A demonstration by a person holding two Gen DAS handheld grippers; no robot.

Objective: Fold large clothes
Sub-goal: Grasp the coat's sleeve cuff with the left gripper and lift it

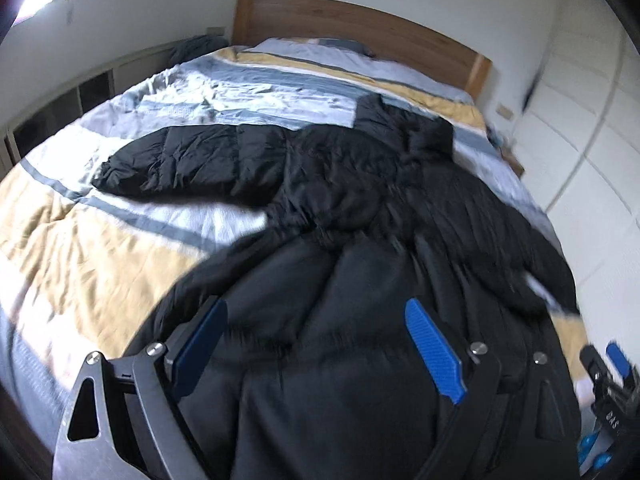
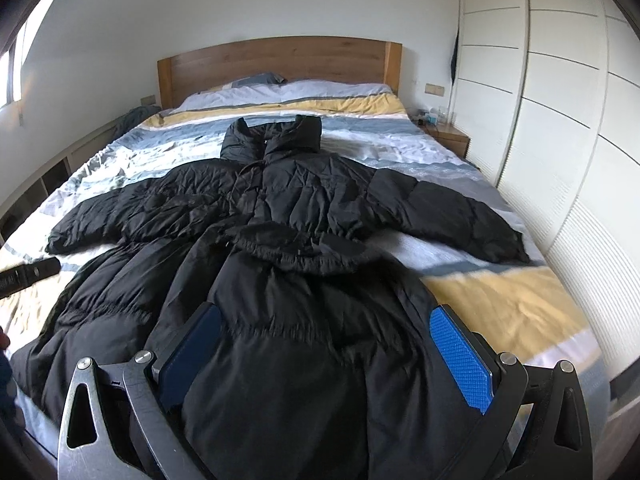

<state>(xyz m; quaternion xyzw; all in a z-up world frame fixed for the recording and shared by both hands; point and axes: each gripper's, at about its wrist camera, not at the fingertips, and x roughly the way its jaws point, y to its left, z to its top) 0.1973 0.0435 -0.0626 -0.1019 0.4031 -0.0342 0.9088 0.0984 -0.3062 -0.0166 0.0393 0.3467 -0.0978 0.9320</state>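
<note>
Both grippers, left [image 1: 316, 348] and right [image 2: 326, 354], gape released over the coat [image 2: 280, 200], collar at 12 o'clock on the bed [image 2: 500, 296].

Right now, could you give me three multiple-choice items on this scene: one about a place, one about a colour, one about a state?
1. Where does the black puffy down coat lie?
A. on the striped bed quilt
B. on the floor
C. in the white wardrobe

2. What colour are the pads on the fingers?
A. red
B. blue
C. green

3. How are the coat's sleeves?
A. folded across the chest
B. rolled up
C. spread out sideways

Answers: 1 A, quilt shows around it; 2 B, blue textured pads; 3 C, each sleeve points outward.
</note>
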